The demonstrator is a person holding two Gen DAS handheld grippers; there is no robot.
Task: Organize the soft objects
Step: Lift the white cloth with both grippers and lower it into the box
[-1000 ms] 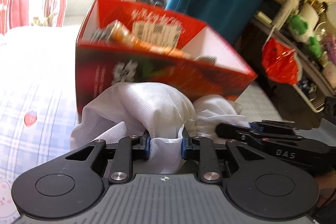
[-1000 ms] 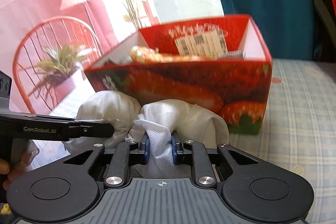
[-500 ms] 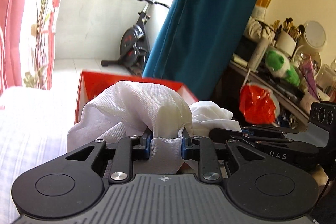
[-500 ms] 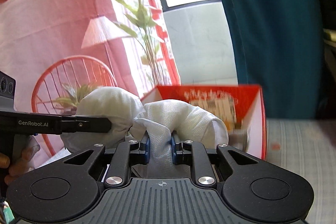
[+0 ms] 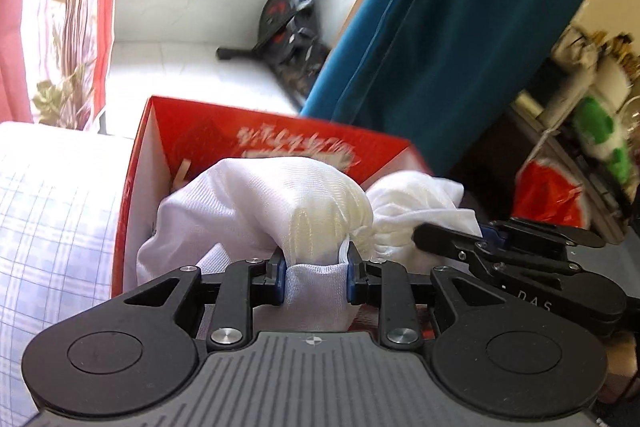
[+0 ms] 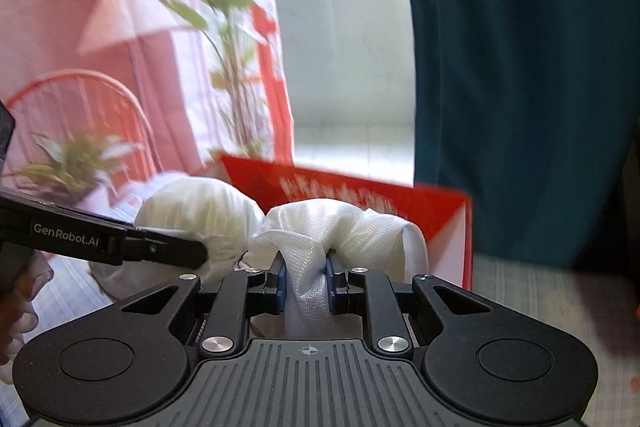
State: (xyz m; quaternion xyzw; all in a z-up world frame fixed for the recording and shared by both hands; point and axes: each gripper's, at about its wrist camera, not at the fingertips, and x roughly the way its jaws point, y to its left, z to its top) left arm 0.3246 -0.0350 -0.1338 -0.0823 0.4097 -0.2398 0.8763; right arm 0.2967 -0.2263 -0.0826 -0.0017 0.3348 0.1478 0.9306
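Both grippers hold one bunched white cloth (image 5: 280, 203) over the open top of a red cardboard box (image 5: 188, 131). My left gripper (image 5: 316, 277) is shut on a fold of the cloth at its left part. My right gripper (image 6: 305, 277) is shut on another fold; it also shows in the left wrist view (image 5: 500, 251) at the right. The cloth (image 6: 336, 227) hides most of the box's inside. In the right wrist view the box (image 6: 448, 219) sits behind the cloth, and the left gripper (image 6: 160, 251) reaches in from the left.
The box stands on a bed with a pale checked sheet (image 5: 52, 211). A teal curtain (image 5: 460, 47) hangs behind the box. An exercise bike (image 5: 288, 23) stands on the balcony floor. A cluttered shelf (image 5: 592, 131) with a red bag is at the right.
Both grippers carried the cloth up from in front of the box to over its open top, then tilted down a little. Both grips stayed shut.
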